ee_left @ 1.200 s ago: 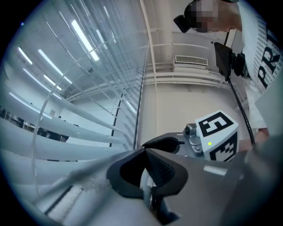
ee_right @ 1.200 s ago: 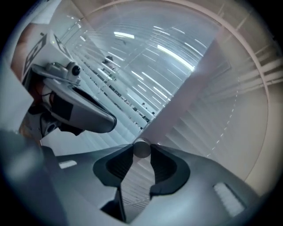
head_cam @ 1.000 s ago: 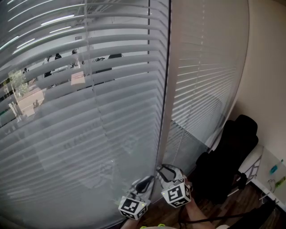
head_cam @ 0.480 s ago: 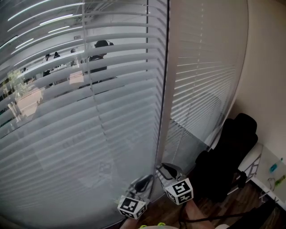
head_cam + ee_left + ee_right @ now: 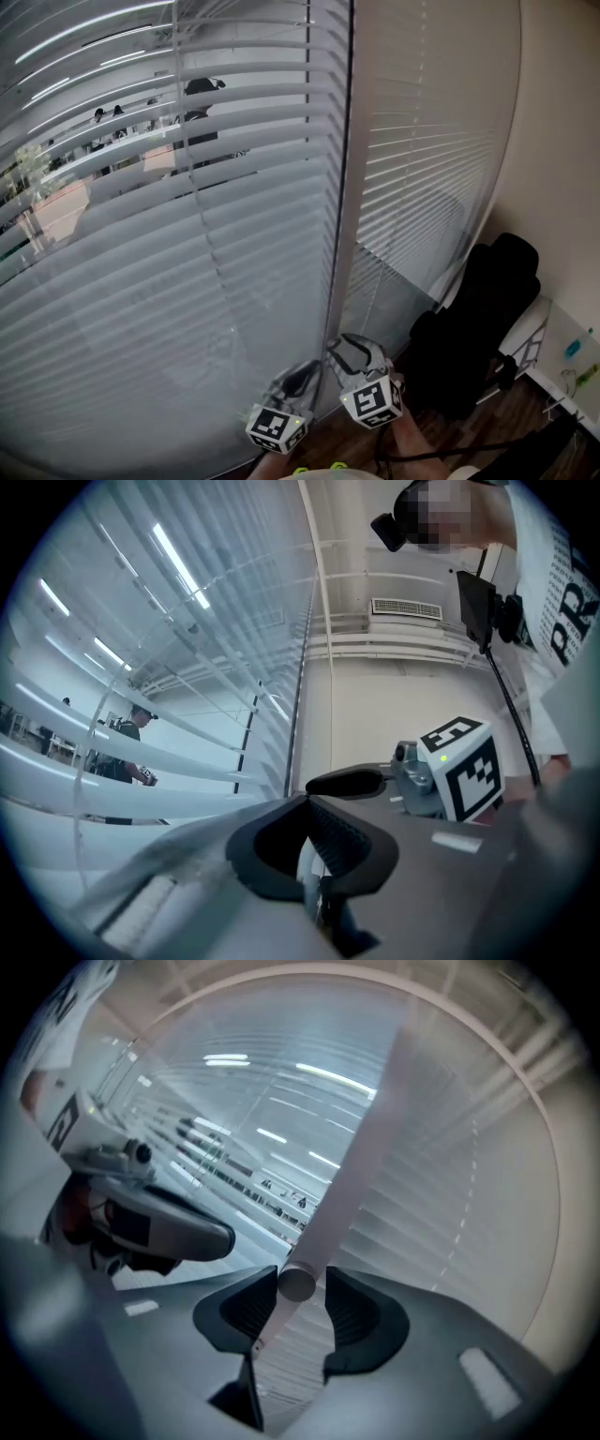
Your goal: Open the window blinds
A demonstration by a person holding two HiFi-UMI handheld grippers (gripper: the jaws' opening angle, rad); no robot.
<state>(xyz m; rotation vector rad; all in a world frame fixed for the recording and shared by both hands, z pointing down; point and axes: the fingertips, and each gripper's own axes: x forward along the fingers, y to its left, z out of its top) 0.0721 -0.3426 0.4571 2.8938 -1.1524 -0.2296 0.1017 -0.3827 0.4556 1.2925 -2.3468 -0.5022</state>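
Grey slatted blinds (image 5: 187,281) cover the big window, and a second set (image 5: 422,187) hangs right of the upright frame (image 5: 339,234). The pale tilt wand (image 5: 342,1185) hangs down, its round end between the fingers of my right gripper (image 5: 302,1283). Those jaws have just been opening; the pads stand slightly off the wand. In the head view the right gripper (image 5: 352,356) sits low by the frame, with my left gripper (image 5: 298,380) beside it at the blinds' bottom. The left gripper (image 5: 307,803) has its fingertips together; a pale sliver shows low between them, unidentifiable.
A black chair (image 5: 478,328) stands close on the right by the cream wall (image 5: 562,141). A white desk corner (image 5: 572,366) is at the far right over the wood floor (image 5: 469,441). People move in the room beyond the glass (image 5: 197,103).
A person beyond the glass has walked into view at the upper left. Both grippers stay where they were at the foot of the blinds.
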